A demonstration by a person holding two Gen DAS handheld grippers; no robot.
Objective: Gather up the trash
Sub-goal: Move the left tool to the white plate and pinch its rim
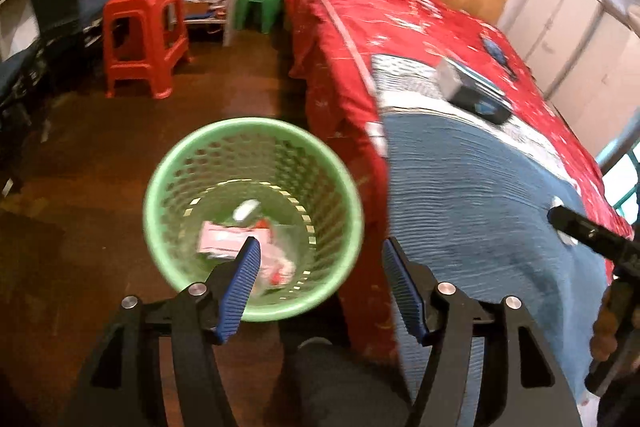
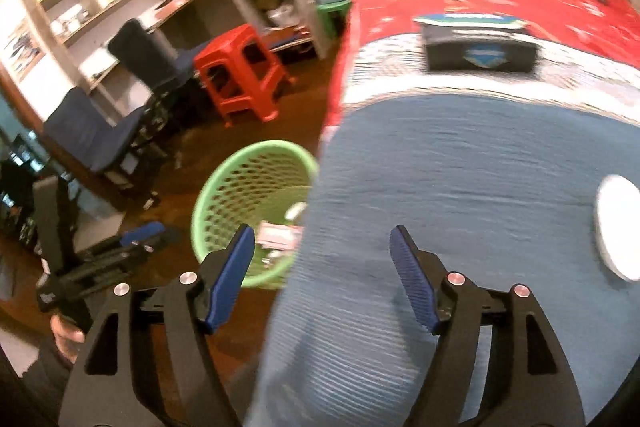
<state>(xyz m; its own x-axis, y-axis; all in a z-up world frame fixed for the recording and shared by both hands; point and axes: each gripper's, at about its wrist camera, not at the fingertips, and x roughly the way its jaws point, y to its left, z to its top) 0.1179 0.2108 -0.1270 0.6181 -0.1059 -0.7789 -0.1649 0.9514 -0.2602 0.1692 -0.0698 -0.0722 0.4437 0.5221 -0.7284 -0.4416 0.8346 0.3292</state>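
I read the bed (image 1: 460,27) first: red cover, with a blue blanket (image 1: 480,195) across its near end. A dark box (image 2: 480,47) lies on the bed beyond the blanket, and a white round item (image 2: 618,227) rests on the blanket at the right edge of the right wrist view; motion blur prevents me from saying whether it is a lid or a dish. I judge both to be candidates for collection, so the task is partly complete.

The green basket (image 1: 160,195) stands on the floor just beside the bed. It already holds a pink packet (image 1: 220,241), a small white piece (image 1: 246,209) and some clear wrapping, which I count as collected.

My left gripper (image 1: 320,259) hovers above the basket rim, jaws apart, holding nothing. My right gripper (image 2: 322,247) sits over the blanket edge, jaws likewise apart and empty.
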